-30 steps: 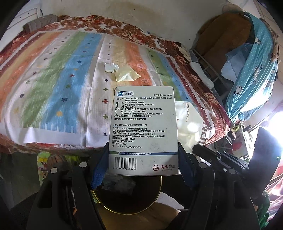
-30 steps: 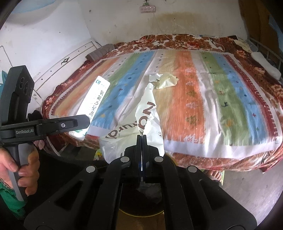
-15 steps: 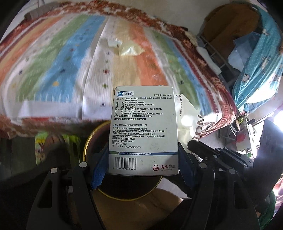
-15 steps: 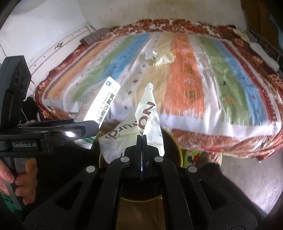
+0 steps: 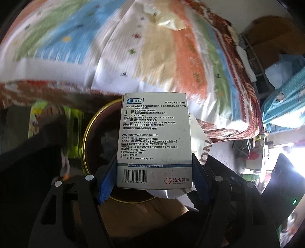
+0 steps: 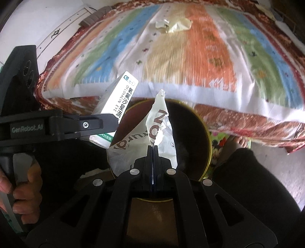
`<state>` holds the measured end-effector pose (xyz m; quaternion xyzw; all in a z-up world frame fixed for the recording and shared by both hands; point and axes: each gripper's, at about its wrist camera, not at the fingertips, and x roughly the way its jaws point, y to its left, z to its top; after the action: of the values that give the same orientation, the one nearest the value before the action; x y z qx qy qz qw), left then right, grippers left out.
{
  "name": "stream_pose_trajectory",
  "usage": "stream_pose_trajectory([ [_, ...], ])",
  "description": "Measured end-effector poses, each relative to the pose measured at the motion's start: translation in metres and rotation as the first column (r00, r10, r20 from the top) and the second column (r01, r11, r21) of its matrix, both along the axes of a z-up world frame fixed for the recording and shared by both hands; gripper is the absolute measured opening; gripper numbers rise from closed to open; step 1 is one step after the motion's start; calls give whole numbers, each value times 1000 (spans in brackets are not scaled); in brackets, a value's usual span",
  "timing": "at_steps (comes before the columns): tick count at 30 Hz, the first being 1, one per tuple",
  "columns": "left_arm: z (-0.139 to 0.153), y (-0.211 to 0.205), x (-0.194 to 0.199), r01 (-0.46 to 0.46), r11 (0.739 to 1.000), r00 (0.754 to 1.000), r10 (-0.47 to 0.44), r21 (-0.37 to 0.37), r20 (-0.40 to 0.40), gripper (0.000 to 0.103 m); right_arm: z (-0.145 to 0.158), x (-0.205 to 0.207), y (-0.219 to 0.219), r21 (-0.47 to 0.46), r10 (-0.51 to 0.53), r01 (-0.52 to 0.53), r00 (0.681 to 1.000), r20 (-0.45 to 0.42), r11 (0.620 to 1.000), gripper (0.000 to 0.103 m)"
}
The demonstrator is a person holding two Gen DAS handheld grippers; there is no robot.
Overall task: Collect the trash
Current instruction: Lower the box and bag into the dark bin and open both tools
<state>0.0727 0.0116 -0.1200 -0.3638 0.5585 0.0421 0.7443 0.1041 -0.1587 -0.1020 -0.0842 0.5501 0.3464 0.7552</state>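
My left gripper (image 5: 154, 171) is shut on a white medicine box (image 5: 154, 133) and holds it upright over a round brown bin with a gold rim (image 5: 87, 133). The box also shows in the right wrist view (image 6: 118, 106), with the left gripper's arm (image 6: 80, 126) clamped on it. My right gripper (image 6: 153, 150) is shut on a crumpled white plastic wrapper with brown letters (image 6: 158, 126), held above the same bin (image 6: 207, 137). Two scraps of pale paper (image 6: 174, 24) lie far off on the striped bedspread (image 6: 209, 57); they also show in the left wrist view (image 5: 164, 17).
The bed edge hangs just beyond the bin. A colourful mat (image 6: 221, 143) and a bare foot (image 6: 240, 143) lie on the floor to the bin's right. My dark-clothed legs flank the bin. Blue dotted cloth (image 5: 282, 103) hangs at the right.
Both grippers have tipped down and moved from above the bed to over the bin, each still holding its item. The bin now fills the middle of both views.
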Motion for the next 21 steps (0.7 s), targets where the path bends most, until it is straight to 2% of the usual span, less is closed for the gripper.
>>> stream_pose_trajectory([
  [6,-13,1,2,-37,999,998,36,-21,-51,70,-11,4,1,-31,-14,12,999,-35,999,0],
  [10,-16,5,3,-50,998,997,47,-50,-56,70,-17,7,0,-40,-28,26,998,-58,999,0],
  [12,-17,6,3,-53,996,997,49,-72,-55,71,-18,9,-2,-38,-41,39,996,-73,999,5],
  [14,-18,6,4,-57,995,997,53,-82,-56,79,-18,10,-3,-28,-50,47,995,-82,998,25],
  [15,-17,8,4,-66,995,997,63,-80,-47,81,-17,11,-3,-24,-51,49,996,-79,999,31],
  [21,-11,11,4,-83,995,996,81,-54,-28,83,-13,14,-4,-11,-56,56,996,-62,998,34],
])
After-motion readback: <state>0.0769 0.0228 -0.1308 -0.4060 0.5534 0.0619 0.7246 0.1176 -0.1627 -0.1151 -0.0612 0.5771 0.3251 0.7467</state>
